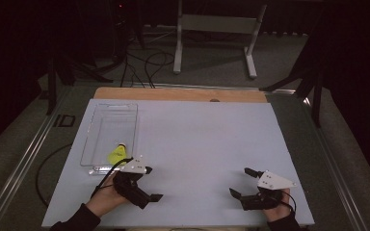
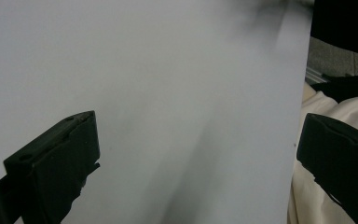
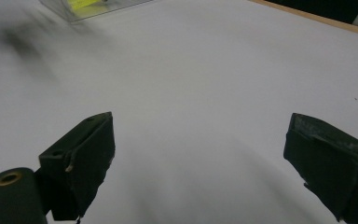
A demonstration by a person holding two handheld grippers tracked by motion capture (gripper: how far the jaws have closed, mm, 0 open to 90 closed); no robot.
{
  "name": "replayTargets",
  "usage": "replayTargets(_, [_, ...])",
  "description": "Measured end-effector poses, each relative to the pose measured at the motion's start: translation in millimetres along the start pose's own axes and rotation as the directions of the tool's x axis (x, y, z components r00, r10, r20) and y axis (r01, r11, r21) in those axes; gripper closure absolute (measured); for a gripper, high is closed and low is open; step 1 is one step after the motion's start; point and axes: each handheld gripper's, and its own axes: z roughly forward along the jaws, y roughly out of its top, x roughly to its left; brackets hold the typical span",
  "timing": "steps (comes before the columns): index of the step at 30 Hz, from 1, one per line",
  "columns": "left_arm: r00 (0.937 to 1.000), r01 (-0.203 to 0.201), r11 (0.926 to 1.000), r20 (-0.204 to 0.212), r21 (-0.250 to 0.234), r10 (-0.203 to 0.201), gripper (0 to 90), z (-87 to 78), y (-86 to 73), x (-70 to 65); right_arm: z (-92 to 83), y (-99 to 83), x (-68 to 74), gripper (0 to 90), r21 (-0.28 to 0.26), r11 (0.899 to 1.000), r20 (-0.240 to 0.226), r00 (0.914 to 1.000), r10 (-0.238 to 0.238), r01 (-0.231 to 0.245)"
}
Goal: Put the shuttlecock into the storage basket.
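— Where are my two grippers right now?

— I have the left gripper (image 1: 150, 183) at the near left of the white surface (image 1: 197, 139), just near of the clear tray (image 1: 109, 134), and its jaws stand wide apart with nothing between them. In the left gripper view I see bare surface between the jaws, with its edge and some pale cloth (image 2: 326, 116) at the right.

— And the right one?

— My right gripper (image 1: 241, 181) sits at the near right, well apart from the left one, jaws also spread wide and empty. Its own view looks across the surface toward the tray (image 3: 98, 9).

— Where is the shuttlecock?

— I see the yellow shuttlecock (image 1: 117, 154) lying inside the tray, at its near end, close to the left gripper but not touched by it. In the right gripper view it is a blurred yellow patch (image 3: 85, 3).
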Motion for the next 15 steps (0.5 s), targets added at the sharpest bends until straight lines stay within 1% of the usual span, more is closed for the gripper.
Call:
replayTargets(6, [0.9993,0.030,0.9995,-0.021,0.010,-0.030,0.0,-7.8,-15.7,1.7,0.3,-0.2,0.0,8.8,0.003,1.000,-0.002,1.0000,0.002,-0.002])
replayTargets(12, [0.9972,0.052,0.9987,-0.053,-0.001,-0.052,0.0,-18.7,-31.1,4.6,0.7,-0.4,0.1,8.9,0.006,1.000,-0.002,1.0000,0.002,-0.002])
replayTargets(15, [0.9942,0.082,0.9966,-0.069,-0.006,-0.082,0.0,-23.3,-38.3,6.8,0.8,-0.5,0.0,8.8,0.008,1.000,-0.003,1.0000,0.004,-0.004])
